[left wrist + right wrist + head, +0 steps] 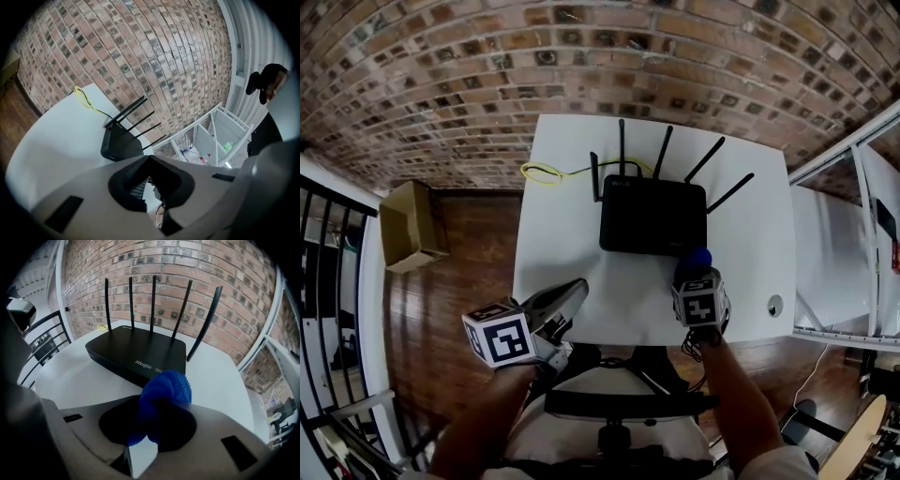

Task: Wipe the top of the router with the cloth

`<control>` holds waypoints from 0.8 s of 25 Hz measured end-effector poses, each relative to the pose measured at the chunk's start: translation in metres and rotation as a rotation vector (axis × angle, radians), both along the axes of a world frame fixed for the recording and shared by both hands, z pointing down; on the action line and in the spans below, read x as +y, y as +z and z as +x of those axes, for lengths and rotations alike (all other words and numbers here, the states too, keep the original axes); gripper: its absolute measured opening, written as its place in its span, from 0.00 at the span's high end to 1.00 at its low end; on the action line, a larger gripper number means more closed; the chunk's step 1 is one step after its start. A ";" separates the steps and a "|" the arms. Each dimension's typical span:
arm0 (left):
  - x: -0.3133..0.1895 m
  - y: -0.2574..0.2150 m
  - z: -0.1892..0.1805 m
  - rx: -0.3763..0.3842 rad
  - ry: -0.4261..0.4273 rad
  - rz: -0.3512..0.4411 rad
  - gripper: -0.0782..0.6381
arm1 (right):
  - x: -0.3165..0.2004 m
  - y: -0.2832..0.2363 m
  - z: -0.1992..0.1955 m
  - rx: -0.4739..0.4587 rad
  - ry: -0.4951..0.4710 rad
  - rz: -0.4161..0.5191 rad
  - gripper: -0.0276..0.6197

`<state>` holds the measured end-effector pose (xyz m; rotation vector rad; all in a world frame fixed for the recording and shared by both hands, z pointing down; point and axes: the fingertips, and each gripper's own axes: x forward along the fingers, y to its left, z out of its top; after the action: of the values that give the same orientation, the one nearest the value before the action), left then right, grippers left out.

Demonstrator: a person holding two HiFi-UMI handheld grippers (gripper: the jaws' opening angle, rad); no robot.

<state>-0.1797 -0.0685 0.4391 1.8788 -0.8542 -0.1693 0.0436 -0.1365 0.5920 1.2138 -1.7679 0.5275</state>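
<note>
A black router (652,216) with several upright antennas lies in the middle of the white table (567,216). My right gripper (697,272) is shut on a bunched blue cloth (699,259), just short of the router's near right corner. In the right gripper view the cloth (165,392) bulges out between the jaws, close in front of the router (136,350) and not touching its top. My left gripper (570,298) hovers over the table's near left edge, jaws together and holding nothing. The left gripper view has the router (119,145) beyond the left gripper (150,161).
A yellow cable (542,172) loops behind the router at the table's back left. A cardboard box (411,225) sits on the wooden floor to the left, beside a black railing (328,272). A white rack (844,253) stands right of the table. A brick wall is behind.
</note>
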 end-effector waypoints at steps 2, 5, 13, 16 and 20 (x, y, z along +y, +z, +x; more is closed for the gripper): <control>0.002 0.002 -0.004 0.003 -0.005 -0.007 0.88 | 0.002 0.000 -0.014 -0.003 -0.026 -0.004 0.79; 0.003 0.002 -0.011 0.011 -0.018 -0.007 0.88 | 0.004 0.001 -0.034 -0.009 -0.057 -0.010 0.79; 0.008 0.003 -0.026 0.016 -0.037 -0.009 0.88 | 0.009 0.001 -0.064 -0.011 -0.109 -0.018 0.79; 0.009 0.004 -0.029 0.009 -0.040 -0.014 0.88 | 0.009 0.003 -0.075 -0.020 -0.137 -0.012 0.79; 0.011 0.006 -0.030 0.005 -0.036 -0.012 0.88 | 0.011 0.003 -0.090 -0.029 -0.163 -0.019 0.79</control>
<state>-0.2094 -0.0577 0.4449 1.8520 -0.8845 -0.1913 -0.0467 -0.1255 0.5945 1.0434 -1.8629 0.4670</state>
